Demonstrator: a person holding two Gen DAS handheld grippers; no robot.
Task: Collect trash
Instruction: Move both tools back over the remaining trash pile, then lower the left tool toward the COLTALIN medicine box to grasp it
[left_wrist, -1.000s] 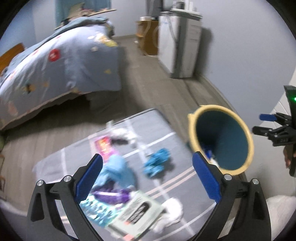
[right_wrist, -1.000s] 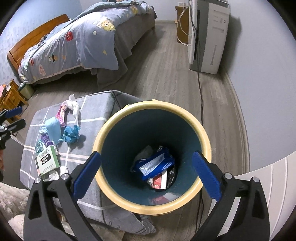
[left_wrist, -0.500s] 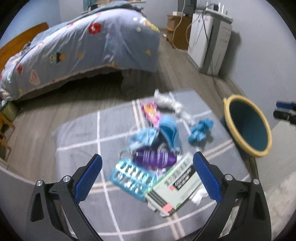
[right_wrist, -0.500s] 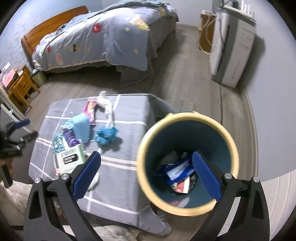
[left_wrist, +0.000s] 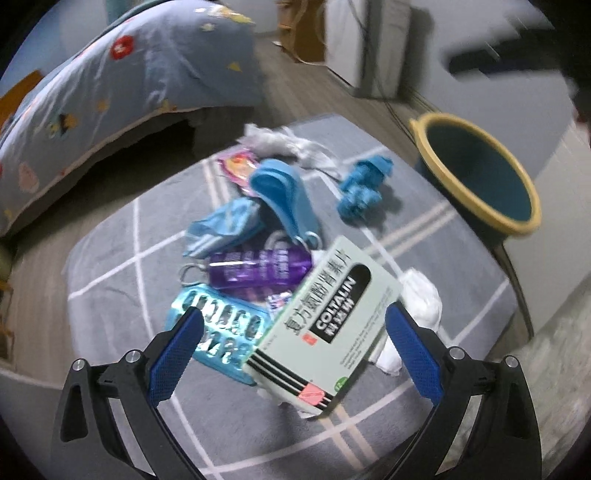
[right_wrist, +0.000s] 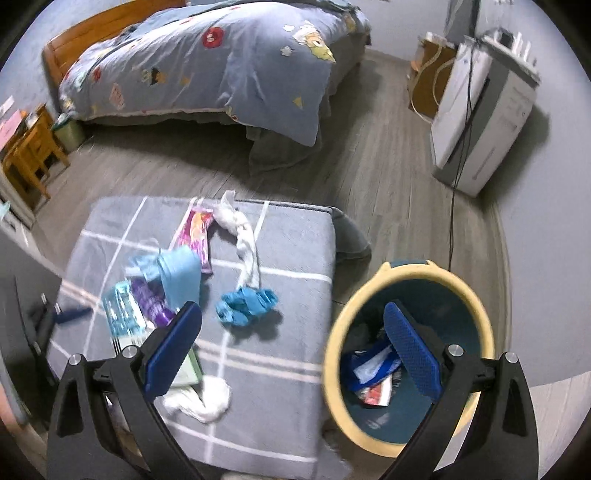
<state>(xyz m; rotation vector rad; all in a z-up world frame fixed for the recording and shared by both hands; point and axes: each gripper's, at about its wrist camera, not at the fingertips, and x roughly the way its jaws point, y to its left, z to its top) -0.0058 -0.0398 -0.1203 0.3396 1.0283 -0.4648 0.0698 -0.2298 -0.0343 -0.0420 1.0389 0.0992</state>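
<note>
The left tongs (left_wrist: 293, 334) are spread wide and hold nothing. Directly between their blue pads lies a pale green medicine box (left_wrist: 323, 326), tilted on the pile of rubbish on the grey checked surface (left_wrist: 110, 258). Just beside the box, toward the left pad, is a blue blister pack (left_wrist: 218, 332); beyond it lie a purple bottle (left_wrist: 258, 271), a blue scoop (left_wrist: 288, 195) and a crumpled blue mask (left_wrist: 221, 225). Near the right pad sits a white tissue wad (left_wrist: 423, 299). Farther ahead are a blue glove (left_wrist: 364, 188), a pink wrapper (left_wrist: 238, 164) and a twisted white rag (left_wrist: 284, 144).

The right tongs (right_wrist: 293, 334) are also wide open and empty. Their right pad hangs over the mouth of the yellow-rimmed bin (right_wrist: 476, 299), which stands on the floor just beside the surface and has wrappers (right_wrist: 369, 373) at its bottom. Their left pad is over the near corner of the rubbish pile. A bed (right_wrist: 221, 70) with a blue quilt stands well beyond.
</note>
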